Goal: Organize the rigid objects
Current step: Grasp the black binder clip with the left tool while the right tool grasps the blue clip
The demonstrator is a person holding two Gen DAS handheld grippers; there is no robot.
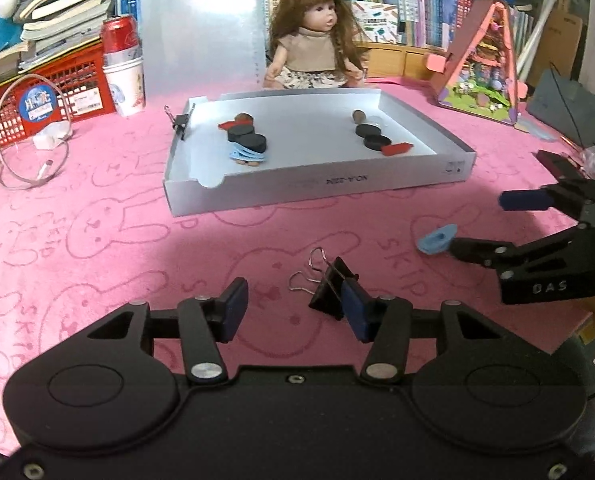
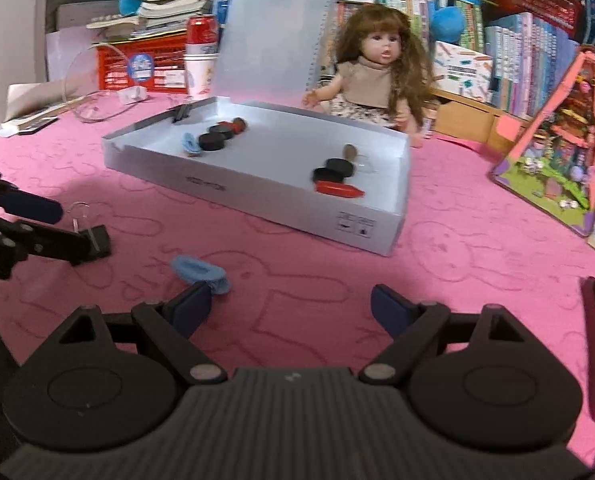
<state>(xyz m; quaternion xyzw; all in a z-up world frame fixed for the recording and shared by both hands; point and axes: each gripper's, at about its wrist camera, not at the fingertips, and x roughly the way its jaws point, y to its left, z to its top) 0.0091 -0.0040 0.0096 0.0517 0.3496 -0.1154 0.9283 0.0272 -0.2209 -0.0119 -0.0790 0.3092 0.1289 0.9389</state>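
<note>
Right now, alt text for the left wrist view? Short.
The left gripper hangs open over a pink cloth, its right pad beside a black binder clip lying there. Behind it a white tray holds black discs and red and blue pieces. At right the right gripper is open near a blue piece.

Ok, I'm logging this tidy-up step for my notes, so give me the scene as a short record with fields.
surface: pink cloth
tray: white tray holding two groups of small items, black discs among them
loose items: black binder clip; blue boat-shaped piece
left gripper: open, its right finger beside the binder clip, contact unclear
right gripper: open wide, nothing between the fingers, blue piece just ahead of its left finger
background: doll, books, red basket
</note>
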